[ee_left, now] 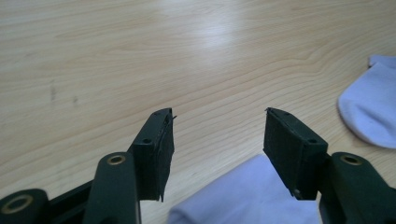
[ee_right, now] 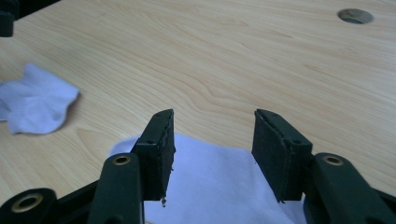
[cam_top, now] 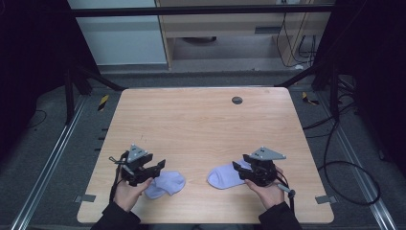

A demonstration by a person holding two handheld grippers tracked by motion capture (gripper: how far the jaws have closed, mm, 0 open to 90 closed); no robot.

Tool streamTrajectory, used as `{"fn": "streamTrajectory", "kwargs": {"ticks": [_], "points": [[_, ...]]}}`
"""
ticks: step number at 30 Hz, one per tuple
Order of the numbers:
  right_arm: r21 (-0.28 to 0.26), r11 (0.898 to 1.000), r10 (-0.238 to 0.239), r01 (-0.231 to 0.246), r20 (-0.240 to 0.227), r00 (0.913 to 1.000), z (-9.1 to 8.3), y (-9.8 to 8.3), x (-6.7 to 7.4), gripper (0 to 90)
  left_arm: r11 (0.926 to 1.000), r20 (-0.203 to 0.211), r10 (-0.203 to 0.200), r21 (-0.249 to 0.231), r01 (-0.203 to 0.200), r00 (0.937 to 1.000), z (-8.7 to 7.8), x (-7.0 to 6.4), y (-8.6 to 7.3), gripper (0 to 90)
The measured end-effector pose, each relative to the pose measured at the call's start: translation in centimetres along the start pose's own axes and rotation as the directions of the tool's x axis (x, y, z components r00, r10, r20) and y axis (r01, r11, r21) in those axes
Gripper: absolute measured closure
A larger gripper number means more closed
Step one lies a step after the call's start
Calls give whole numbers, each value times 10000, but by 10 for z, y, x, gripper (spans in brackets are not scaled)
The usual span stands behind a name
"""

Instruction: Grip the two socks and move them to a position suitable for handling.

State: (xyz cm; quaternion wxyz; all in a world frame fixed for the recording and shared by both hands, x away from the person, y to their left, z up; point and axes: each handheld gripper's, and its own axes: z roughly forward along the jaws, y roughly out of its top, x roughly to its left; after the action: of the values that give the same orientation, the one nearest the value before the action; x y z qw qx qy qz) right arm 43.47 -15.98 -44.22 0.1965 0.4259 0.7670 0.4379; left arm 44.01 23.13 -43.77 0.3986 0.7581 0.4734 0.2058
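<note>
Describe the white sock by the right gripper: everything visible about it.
The right sock is a short, pale white ankle sock of soft knit fabric, lying flat on the wooden table near its front edge, rounded end pointing toward the other sock, with a gap between them. Its other end lies under the right gripper, whose jaws stand open over it without pressing on it; the right gripper view shows the fabric smooth, with few wrinkles.

Two socks lie on the table (cam_top: 201, 124) near its front edge, well apart from each other. The left sock (cam_top: 165, 184) sits just right of the left gripper (cam_top: 155, 168), under and ahead of its tips. The right sock (cam_top: 225, 175) sits just left of the right gripper (cam_top: 241, 170), partly beneath it. A hole (cam_top: 237, 100) in the table lies far beyond both grippers, toward the back edge.
</note>
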Motion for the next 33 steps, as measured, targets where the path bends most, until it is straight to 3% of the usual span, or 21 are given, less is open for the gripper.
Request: {"fn": "streamTrajectory", "kwargs": {"ticks": [5, 11, 18, 22, 25, 27, 33], "points": [[-91, 9998, -185, 181, -466, 9987, 10, 12, 15, 480, 9989, -306, -464, 38, 465, 9985, -14, 20, -18, 412], [-119, 9987, -506, 496, -1103, 9926, 27, 26, 38, 481, 9967, -453, -771, 227, 782, 9960, -20, 31, -33, 412], [72, 9946, -1001, 1033, -1872, 9772, 46, 35, 71, 500, 9956, -327, -679, 621, 698, 9972, -20, 32, -42, 420], [357, 9887, -1337, 1458, -2325, 9634, 58, 35, 91, 537, 9950, -259, -669, 728, 686, 9974, -21, 33, -47, 428], [472, 9867, -1396, 1556, -2457, 9593, 63, 34, 98, 552, 9938, -270, -686, 860, 707, 9973, -21, 35, -50, 435], [692, 9821, -1507, 1754, -2715, 9506, 71, 31, 109, 567, 9933, -237, -628, 953, 648, 9977, -21, 34, -52, 451], [970, 9752, -1626, 1991, -2969, 9410, 81, 26, 122, 579, 9899, -108, -452, 1338, 462, 9989, -18, 31, -57, 475]]}}
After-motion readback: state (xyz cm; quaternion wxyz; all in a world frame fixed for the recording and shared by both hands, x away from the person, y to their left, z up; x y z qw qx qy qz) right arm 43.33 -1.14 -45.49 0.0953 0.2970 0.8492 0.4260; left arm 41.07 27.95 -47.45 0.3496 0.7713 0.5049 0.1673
